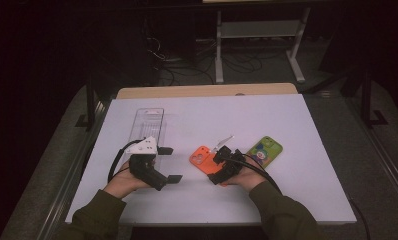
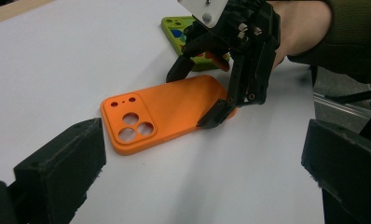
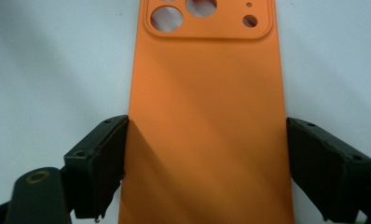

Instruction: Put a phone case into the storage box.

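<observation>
Between R gripper (image 3: 207,168) fingers (image 3: 99,163): orange case (image 3: 207,116)

Both hand-held grippers (image 1: 169,164) (image 1: 218,156) wide-jawed

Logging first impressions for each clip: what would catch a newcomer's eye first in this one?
The bright orange phone case lies camera-holes up near the middle of the white table, with the right claw straddling its long sides at the plain end. Just beyond it lies a green patterned phone case. The left claw is open and empty beside a clear plastic tray on the table's left.
</observation>
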Action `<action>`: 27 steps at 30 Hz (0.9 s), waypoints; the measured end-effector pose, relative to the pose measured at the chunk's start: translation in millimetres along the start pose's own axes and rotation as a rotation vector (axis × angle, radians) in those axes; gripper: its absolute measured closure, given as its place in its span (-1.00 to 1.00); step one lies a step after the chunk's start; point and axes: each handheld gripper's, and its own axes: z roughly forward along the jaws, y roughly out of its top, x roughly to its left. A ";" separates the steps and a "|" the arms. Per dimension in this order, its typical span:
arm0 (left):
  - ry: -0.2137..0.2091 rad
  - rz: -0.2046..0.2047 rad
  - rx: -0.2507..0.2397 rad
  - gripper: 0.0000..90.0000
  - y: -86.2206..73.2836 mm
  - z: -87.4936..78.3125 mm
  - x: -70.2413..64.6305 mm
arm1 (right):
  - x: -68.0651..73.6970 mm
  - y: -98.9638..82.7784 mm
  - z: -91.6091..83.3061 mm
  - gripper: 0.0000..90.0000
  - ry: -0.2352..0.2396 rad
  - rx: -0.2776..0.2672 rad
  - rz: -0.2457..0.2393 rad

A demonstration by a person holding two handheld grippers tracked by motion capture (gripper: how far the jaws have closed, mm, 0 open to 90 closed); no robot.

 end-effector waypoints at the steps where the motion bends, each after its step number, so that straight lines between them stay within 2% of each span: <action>1: 0.000 0.000 0.000 -1.00 0.0 0.0 -0.1 | -0.4 0.0 -0.2 -0.66 0.002 -0.001 0.000; 8: -0.004 -0.012 -0.001 -1.00 0.1 -0.4 1.7 | -8.5 1.1 -12.1 -0.66 0.021 -0.012 0.018; 13: -0.015 -0.023 0.008 -1.00 3.2 0.5 3.3 | -20.5 1.7 -26.7 -0.66 0.027 -0.029 -0.001; 16: -0.027 -0.017 0.018 -1.00 8.2 1.8 4.1 | -28.3 2.7 -33.1 -0.66 0.032 -0.031 -0.009; 17: -0.025 -0.002 0.020 -1.00 10.4 2.6 4.9 | -31.1 3.1 -34.8 -0.66 0.032 -0.027 -0.013; 20: -0.026 -0.014 0.004 -1.00 16.3 5.2 6.1 | -41.5 3.8 -40.3 -0.66 0.041 -0.026 -0.017; 27: -0.034 0.005 0.015 -1.00 26.9 10.5 8.7 | -50.8 0.9 -45.6 -0.66 0.053 -0.014 -0.033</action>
